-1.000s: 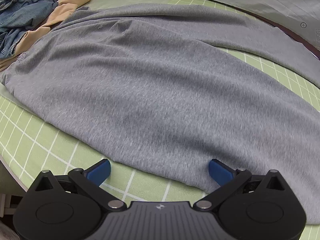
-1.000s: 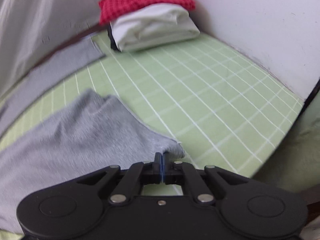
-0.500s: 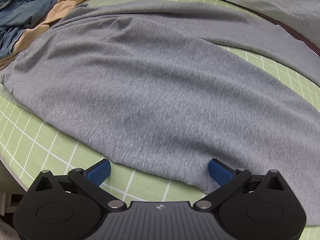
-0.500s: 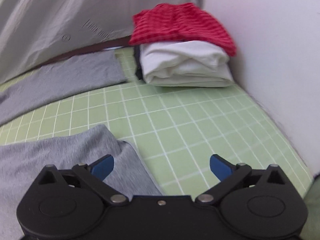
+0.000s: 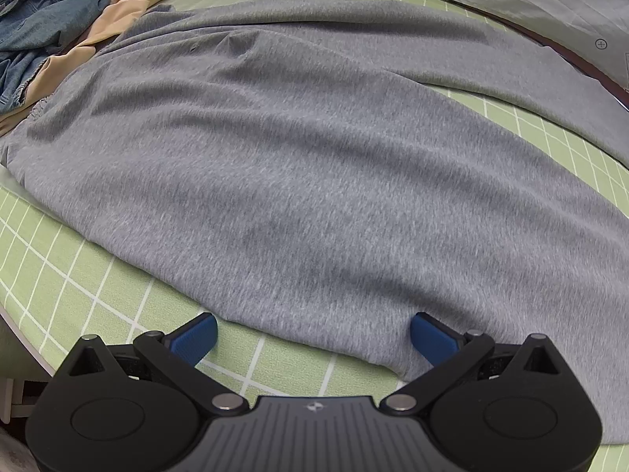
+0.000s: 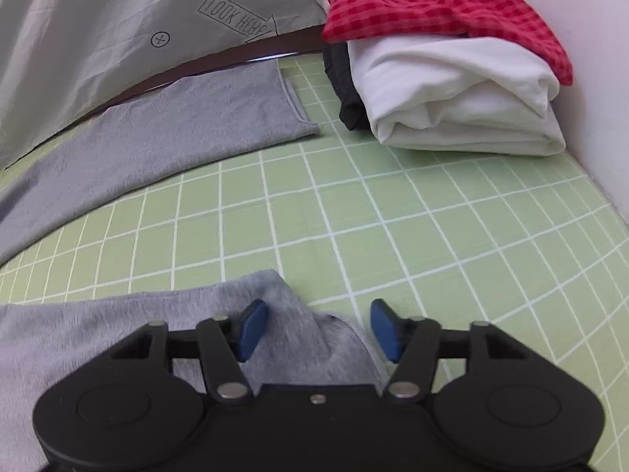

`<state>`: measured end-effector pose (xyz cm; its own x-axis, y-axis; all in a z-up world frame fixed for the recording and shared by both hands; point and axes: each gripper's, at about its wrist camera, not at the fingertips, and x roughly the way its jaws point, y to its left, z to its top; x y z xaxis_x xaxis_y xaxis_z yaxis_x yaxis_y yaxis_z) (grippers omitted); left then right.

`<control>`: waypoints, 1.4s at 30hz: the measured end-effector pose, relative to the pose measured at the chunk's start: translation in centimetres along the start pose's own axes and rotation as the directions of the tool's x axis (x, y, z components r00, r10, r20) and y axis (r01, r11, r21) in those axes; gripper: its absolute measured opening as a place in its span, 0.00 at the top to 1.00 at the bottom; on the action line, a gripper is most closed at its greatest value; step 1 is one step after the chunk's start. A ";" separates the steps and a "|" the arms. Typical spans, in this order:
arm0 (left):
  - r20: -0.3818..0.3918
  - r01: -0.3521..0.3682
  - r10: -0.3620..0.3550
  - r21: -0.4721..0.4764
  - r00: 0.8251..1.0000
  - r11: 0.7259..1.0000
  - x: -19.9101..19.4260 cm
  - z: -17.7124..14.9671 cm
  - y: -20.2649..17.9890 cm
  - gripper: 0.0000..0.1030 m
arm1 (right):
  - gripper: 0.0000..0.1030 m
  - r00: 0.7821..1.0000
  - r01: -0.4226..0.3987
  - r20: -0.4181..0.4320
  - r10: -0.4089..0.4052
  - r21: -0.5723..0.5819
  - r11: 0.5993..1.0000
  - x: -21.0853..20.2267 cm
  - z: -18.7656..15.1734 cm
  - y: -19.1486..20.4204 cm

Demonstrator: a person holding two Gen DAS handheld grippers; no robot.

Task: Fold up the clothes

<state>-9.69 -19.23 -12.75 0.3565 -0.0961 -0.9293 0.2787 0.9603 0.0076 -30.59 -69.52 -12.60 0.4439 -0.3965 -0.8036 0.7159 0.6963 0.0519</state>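
Left wrist view shows the left gripper [image 5: 313,336] with its jaws spread wide and nothing held, poised over the near hem of the grey garment [image 5: 314,181], which lies spread flat across the green checked mat [image 5: 59,271], with a tan garment [image 5: 90,35] and a denim garment [image 5: 43,19] bunched at its far left end. Right wrist view shows the right gripper [image 6: 316,330] about half open, its jaws closing around a raised corner of the grey garment [image 6: 293,314] but not yet pressing it, while a folded stack of red checked cloth [image 6: 440,4], white cloth [image 6: 456,98] and black cloth [image 6: 346,86] sits well apart by the wall.
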 end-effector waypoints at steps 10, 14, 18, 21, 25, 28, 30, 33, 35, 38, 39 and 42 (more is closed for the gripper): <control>0.000 0.000 0.000 -0.006 1.000 1.000 0.0 0.0 0.4 0.00 | 0.94 0.939 0.107 0.339 -0.061 -0.120 0.987 -6.9 0.9 2.4; -0.004 -0.001 0.001 -0.005 1.000 1.000 0.0 -0.1 0.3 0.00 | 0.50 0.947 0.224 0.257 -0.193 -0.097 0.970 -4.2 0.7 1.6; -0.004 0.001 -0.001 -0.001 1.000 1.000 0.0 -0.2 0.5 0.00 | 0.48 0.972 0.141 0.189 -0.142 0.016 0.990 -4.1 -0.6 -0.7; -0.006 0.000 0.000 -0.002 1.000 1.000 0.1 -0.2 0.3 0.00 | 0.48 0.988 0.080 0.127 -0.089 0.075 0.994 -3.4 -2.3 -1.4; -0.008 0.000 0.000 -0.004 1.000 1.000 0.1 -0.2 0.3 0.00 | 0.55 0.995 0.057 0.071 -0.063 0.090 0.994 -2.9 -4.3 -1.1; -0.011 0.000 0.000 -0.004 1.000 1.000 0.1 -0.1 0.4 0.00 | 0.96 0.991 0.097 0.083 -0.104 0.088 0.991 -3.2 -5.1 -1.4; -0.013 0.000 0.000 -0.002 1.000 1.000 0.1 -0.1 0.4 0.00 | 0.97 0.986 0.134 0.083 -0.142 0.089 0.987 -3.5 -5.2 -1.8; -0.015 0.001 -0.001 0.001 1.000 1.000 0.1 0.0 0.6 0.00 | 0.97 0.981 0.169 0.072 -0.178 0.114 0.979 -3.8 -5.5 -2.9; -0.016 0.004 -0.004 0.005 1.000 1.000 0.1 0.1 0.8 0.00 | 0.96 0.982 0.170 0.063 -0.179 0.123 0.978 -4.0 -5.6 -3.1; -0.026 0.007 -0.007 0.012 1.000 1.000 0.1 0.5 1.0 0.00 | 0.77 0.976 0.203 0.051 -0.211 0.125 0.971 -4.2 -5.6 -2.4; -0.031 0.009 -0.009 0.015 0.999 1.000 0.1 0.6 1.0 0.00 | 0.67 0.973 0.218 0.051 -0.226 0.130 0.967 -4.4 -5.6 -2.2; -0.039 0.029 -0.027 0.042 0.999 0.999 0.1 0.9 1.3 0.00 | 0.20 0.967 0.225 0.085 -0.238 0.139 0.964 -5.2 -5.5 -1.2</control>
<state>-8.51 -18.27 -12.55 0.3139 -0.1120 -0.9428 0.3258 0.9454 -0.0038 -36.77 -64.98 -11.74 0.3047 -0.6007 -0.7391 0.8652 0.4991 -0.0488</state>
